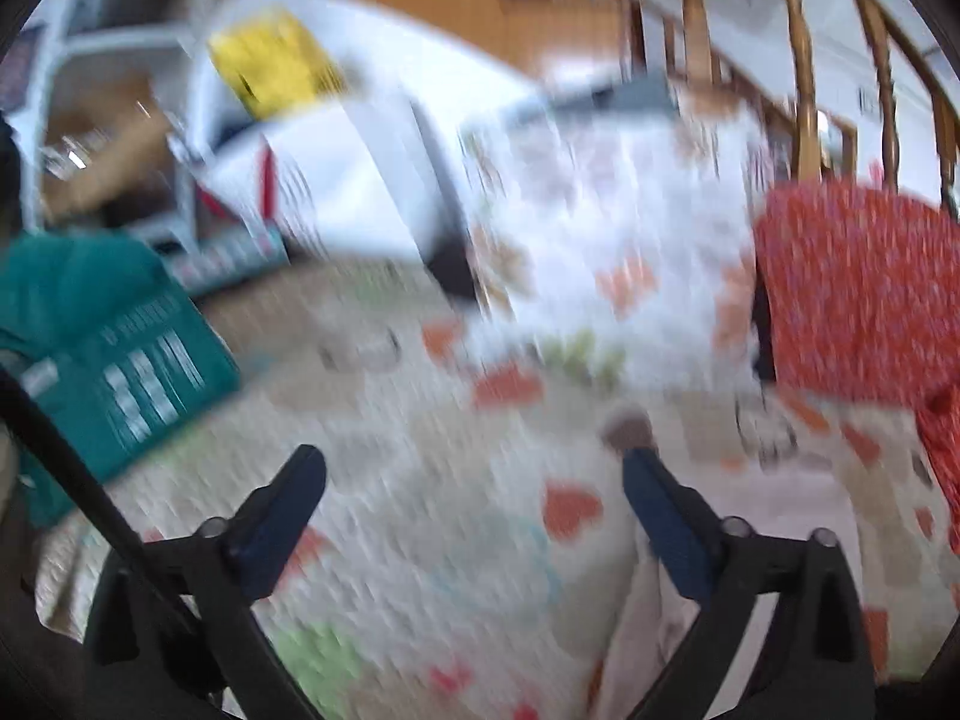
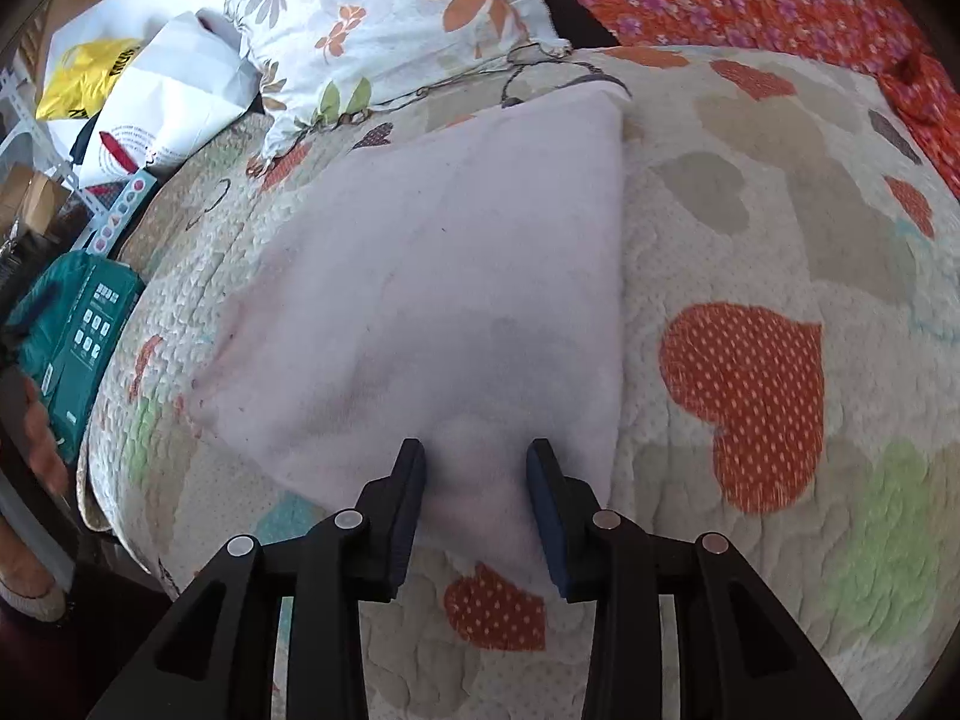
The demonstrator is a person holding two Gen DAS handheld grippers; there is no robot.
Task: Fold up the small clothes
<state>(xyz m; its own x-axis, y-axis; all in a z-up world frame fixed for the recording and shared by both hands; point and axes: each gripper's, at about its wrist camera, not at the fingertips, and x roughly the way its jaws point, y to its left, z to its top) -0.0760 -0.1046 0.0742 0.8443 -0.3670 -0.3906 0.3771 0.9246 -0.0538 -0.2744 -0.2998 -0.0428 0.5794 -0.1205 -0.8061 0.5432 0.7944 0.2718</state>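
Directly ahead of the right claw (image 2: 476, 468), its jaws parted and gripping nothing, the pale folded cloth (image 2: 444, 276) lies flat on the quilted bed (image 2: 750, 228), long axis running away from it; the left claw (image 1: 471, 480) gapes empty, farther off.

Two hand-held grippers over the quilt, the left spread wide, the right part-way apart.

The left gripper (image 1: 474, 456) hangs above the heart-patterned quilt (image 2: 780, 228) with its jaws at their widest and nothing between them; its view is smeared with blur. The right gripper (image 2: 476, 462) tilts steeply down toward the quilt, its jaws partly apart, with the near corner of a pale folded cloth (image 2: 450, 300) lying between its dark-blue pads (image 2: 543, 474); whether they press on the cloth cannot be told. A bare hand (image 2: 45, 444) shows at the quilt's left edge.
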